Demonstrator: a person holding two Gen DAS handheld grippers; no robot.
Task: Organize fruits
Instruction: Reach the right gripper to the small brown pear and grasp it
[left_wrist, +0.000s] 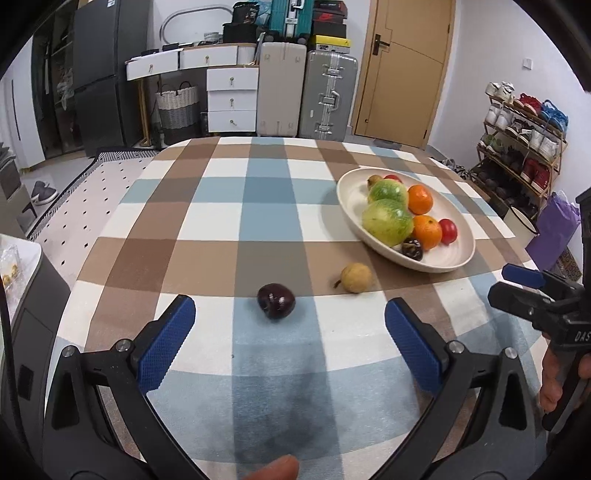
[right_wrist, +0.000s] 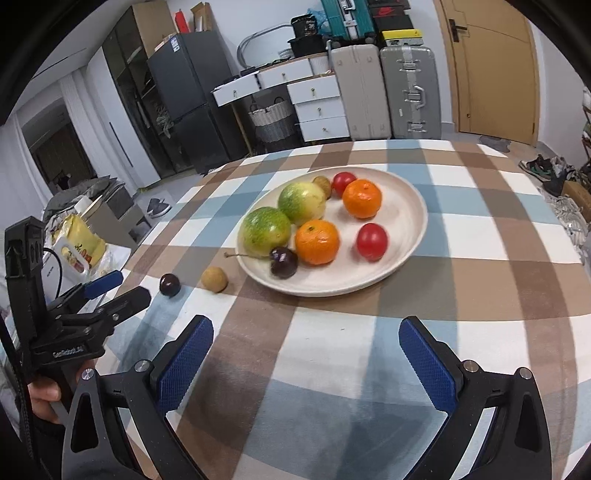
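Note:
A white oval plate (left_wrist: 351, 192) (right_wrist: 406, 206) on the checked tablecloth holds two green fruits (right_wrist: 264, 230), two oranges (right_wrist: 317, 242), two red tomatoes (right_wrist: 372, 242), a dark cherry (right_wrist: 283, 262) and a small brown fruit (right_wrist: 323, 184). A dark cherry (left_wrist: 276, 301) (right_wrist: 170, 284) and a small yellow-brown fruit (left_wrist: 355, 277) (right_wrist: 214, 279) lie loose on the cloth left of the plate. My left gripper (left_wrist: 290, 315) is open, just short of the loose cherry. My right gripper (right_wrist: 306, 336) is open and empty, short of the plate.
The table's left edge drops to a rug and a low side table with snack bags (right_wrist: 79, 240). Suitcases (left_wrist: 327, 96), drawers and a door stand behind the table. A shoe rack (left_wrist: 524, 144) stands on the right.

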